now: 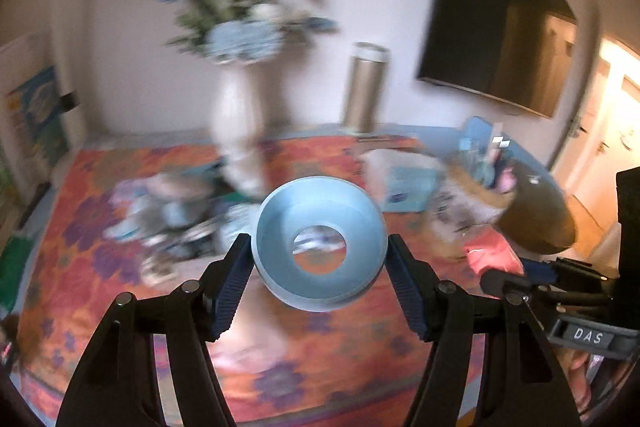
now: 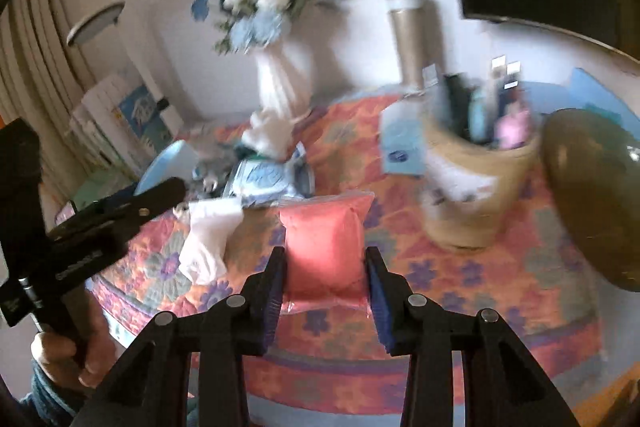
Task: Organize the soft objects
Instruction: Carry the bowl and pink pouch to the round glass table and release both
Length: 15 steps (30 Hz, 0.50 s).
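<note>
The left hand-held gripper [image 1: 320, 259] angles downward over the worktop [image 1: 100, 299], its jaws clamped on either side of a pale blue bowl-shaped ring [image 1: 320, 247] with an open hole at its centre. The right hand-held gripper [image 2: 325, 279] tilts down likewise, jaws pressed against the sides of a pink soft packet in clear wrap [image 2: 324, 247], held above the floral cloth. To that gripper's left, a hand [image 2: 66, 351] grips the other tool's handle. Ahead and to its right stands a woven basket [image 2: 476, 195] holding what seem to be bottles and tubes, though blur obscures them. Ahead-left lies a heap of soft items [image 2: 256, 171] below a white vase [image 2: 280, 79].
</note>
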Available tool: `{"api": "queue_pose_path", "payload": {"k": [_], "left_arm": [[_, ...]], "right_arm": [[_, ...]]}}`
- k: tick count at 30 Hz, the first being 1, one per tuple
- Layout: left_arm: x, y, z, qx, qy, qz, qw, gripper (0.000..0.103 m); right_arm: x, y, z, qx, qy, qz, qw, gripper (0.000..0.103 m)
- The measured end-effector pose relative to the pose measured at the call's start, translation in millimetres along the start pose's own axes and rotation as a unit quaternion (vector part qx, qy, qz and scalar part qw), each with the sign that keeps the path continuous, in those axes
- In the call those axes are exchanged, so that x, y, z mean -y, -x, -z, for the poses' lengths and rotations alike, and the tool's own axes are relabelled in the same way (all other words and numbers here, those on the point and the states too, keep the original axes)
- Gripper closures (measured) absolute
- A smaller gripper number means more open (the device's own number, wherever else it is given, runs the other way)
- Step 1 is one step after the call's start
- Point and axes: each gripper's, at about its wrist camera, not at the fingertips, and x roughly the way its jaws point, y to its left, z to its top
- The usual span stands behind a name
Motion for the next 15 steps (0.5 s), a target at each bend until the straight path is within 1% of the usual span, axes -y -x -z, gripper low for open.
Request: {"api": "queue_pose_path", "payload": {"k": [4, 7, 10, 13, 15], "left_arm": [[46.2, -12.1, -14.1, -0.016, -0.023, 0.049, 0.9984, 0.039], [78.0, -23.3, -17.0, -0.035, -0.042, 0.082, 0.9951, 0.039], [113.1, -35.3, -13.5, -0.058, -0.064, 0.127, 0.9881, 0.039], [148.3, -50.4, -5.1, -0.08, -0.087, 0.169, 0.9785, 0.039], [165.9, -59.6, -1.5, -0.091, -0.099, 0.184, 0.9736, 0.039]], "right_arm": [[36.1, 26.3, -4.9, -0.005, -0.026, 0.03, 0.999, 0.065], [77.6, 43.5, -3.4, -0.012, -0.075, 0.04, 0.996, 0.065], [114.3, 62.2, -0.2, 0.002, -0.117, 0.062, 0.991, 0.065], [146.3, 82.7, 1.7, 0.024, -0.146, 0.077, 0.986, 0.065], [165.1, 93.3, 0.6, 0.036, -0.16, 0.092, 0.982, 0.065]]}}
